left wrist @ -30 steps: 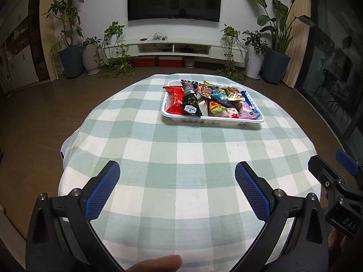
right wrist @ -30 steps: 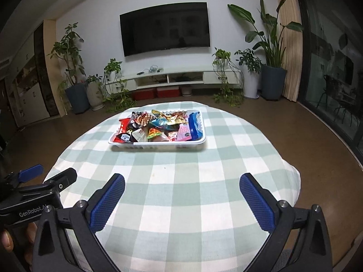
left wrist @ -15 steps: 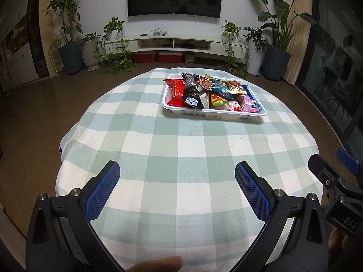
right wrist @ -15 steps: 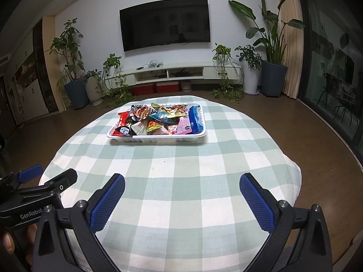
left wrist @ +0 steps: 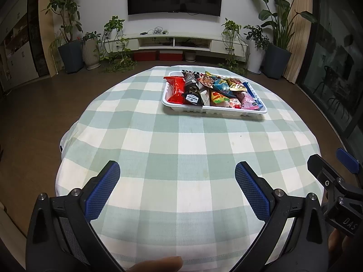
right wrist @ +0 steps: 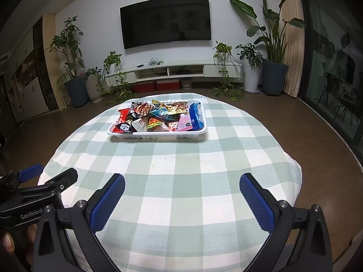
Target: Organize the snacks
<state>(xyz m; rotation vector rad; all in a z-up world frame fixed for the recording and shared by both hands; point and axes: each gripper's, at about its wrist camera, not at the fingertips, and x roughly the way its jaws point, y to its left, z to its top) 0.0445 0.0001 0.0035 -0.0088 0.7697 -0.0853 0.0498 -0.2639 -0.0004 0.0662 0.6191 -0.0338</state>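
Observation:
A white tray (left wrist: pixel 213 111) heaped with several snack packets (left wrist: pixel 213 88) stands on the far half of the round table, seen in the left wrist view. It also shows in the right wrist view (right wrist: pixel 158 135), with a red packet (right wrist: pixel 123 116) at its left and a blue packet (right wrist: pixel 195 115) at its right. My left gripper (left wrist: pixel 177 182) is open and empty above the near part of the table. My right gripper (right wrist: pixel 181 192) is open and empty too, well short of the tray.
The table wears a green and white checked cloth (left wrist: pixel 181 140). Brown floor surrounds it. A TV (right wrist: pixel 165 21), a low white cabinet (right wrist: pixel 179 70) and potted plants (right wrist: pixel 272 45) stand at the far wall. A glass door (right wrist: pixel 335 56) is at the right.
Both grippers have moved a little forward and tilted, so the tray sits lower and nearer in both views. The jaws stay open.

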